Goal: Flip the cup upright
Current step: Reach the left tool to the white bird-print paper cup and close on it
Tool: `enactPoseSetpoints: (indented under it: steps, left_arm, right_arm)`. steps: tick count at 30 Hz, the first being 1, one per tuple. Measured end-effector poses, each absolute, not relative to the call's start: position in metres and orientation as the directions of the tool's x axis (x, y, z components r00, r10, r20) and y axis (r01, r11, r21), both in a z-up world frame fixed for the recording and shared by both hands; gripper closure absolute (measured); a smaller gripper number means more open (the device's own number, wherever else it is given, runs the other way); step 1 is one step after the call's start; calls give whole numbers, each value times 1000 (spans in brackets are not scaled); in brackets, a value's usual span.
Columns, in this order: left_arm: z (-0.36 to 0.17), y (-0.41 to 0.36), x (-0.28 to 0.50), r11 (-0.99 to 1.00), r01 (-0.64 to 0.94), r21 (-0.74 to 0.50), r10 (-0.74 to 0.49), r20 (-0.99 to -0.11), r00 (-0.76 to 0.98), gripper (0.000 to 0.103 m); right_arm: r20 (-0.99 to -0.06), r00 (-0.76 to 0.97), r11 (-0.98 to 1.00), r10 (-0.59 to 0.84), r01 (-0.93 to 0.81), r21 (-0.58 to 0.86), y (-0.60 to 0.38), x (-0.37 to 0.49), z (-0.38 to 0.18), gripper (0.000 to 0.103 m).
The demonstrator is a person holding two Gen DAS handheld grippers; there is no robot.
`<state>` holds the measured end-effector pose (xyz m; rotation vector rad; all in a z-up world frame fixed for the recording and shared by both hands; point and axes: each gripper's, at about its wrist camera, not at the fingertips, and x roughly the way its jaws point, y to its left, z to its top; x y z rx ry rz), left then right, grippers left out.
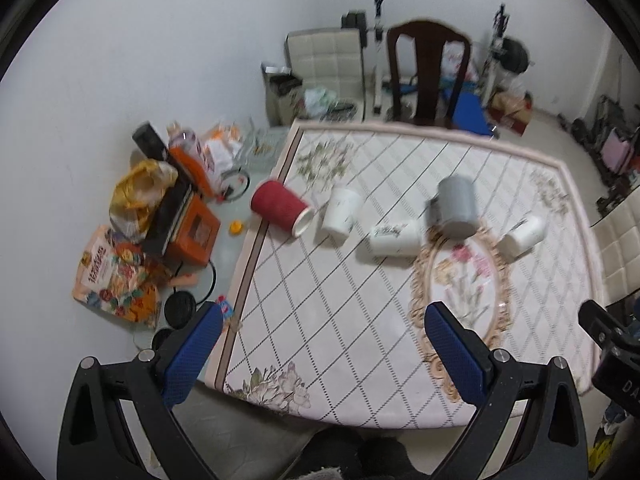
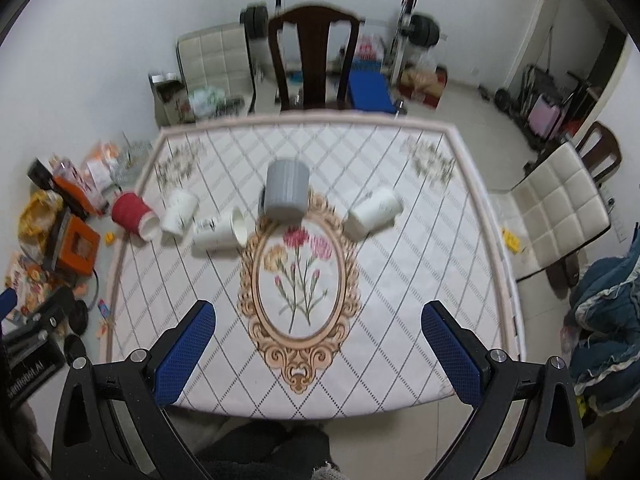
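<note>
Several cups stand in a row across the floral tablecloth (image 2: 400,280). A red ribbed cup (image 1: 280,208) (image 2: 131,216) lies on its side at the left edge. A white cup (image 1: 341,216) (image 2: 180,212) stands mouth down beside it. A second white cup (image 1: 394,237) (image 2: 220,232) lies on its side. A grey mug (image 1: 458,204) (image 2: 286,192) stands mouth down. A third white cup (image 1: 522,236) (image 2: 374,210) lies tilted at the right. My left gripper (image 1: 324,344) and right gripper (image 2: 320,344) are both open and empty, above the table's near edge.
A dark wooden chair (image 2: 312,52) stands at the far side. A white padded chair (image 2: 560,208) is at the right. Boxes, bags and cables (image 1: 160,232) clutter the floor at the left. Blue clothing (image 2: 608,312) lies at the right.
</note>
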<state>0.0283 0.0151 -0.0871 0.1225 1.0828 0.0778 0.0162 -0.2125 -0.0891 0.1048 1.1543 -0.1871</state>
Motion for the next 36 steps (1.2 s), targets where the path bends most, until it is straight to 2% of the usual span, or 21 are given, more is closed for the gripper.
enactPoseSetpoints:
  steps: [5, 14, 16, 18, 20, 25, 28, 34, 36]
  left_arm:
    - [-142, 24, 61, 986, 8, 164, 151, -923, 354, 0]
    - [-214, 37, 147, 986, 100, 135, 107, -963, 248, 1]
    - [-225, 37, 169, 985, 122, 121, 90, -967, 238, 1]
    - [-238, 37, 194, 985, 144, 93, 61, -976, 211, 6]
    - [-249, 35, 214, 984, 162, 80, 48, -980, 193, 16]
    - [-272, 28, 255, 973, 217, 76, 41, -986, 160, 22]
    - [-284, 22, 271, 966, 249, 75, 40, -989, 141, 27]
    - [-310, 12, 293, 951, 293, 94, 63, -992, 112, 28]
    - [-320, 10, 298, 949, 302, 84, 60, -994, 88, 39]
  right_arm:
    - [-956, 279, 975, -92, 218, -31, -209, 45, -156, 0]
    - [-991, 114, 963, -76, 267, -43, -192, 109, -258, 0]
    - [-991, 82, 962, -102, 264, -77, -188, 122, -274, 5]
    - [-991, 54, 957, -119, 272, -100, -186, 138, -290, 14]
    - [-992, 39, 952, -119, 289, -103, -189, 151, -300, 16]
    - [-992, -1, 940, -127, 320, -121, -196, 181, -328, 24]
    - [-992, -19, 935, -126, 332, -125, -200, 192, -337, 25]
    - [-989, -45, 923, -139, 357, -146, -205, 206, -346, 25]
    - [-988, -50, 919, -149, 363, -157, -207, 208, -348, 25]
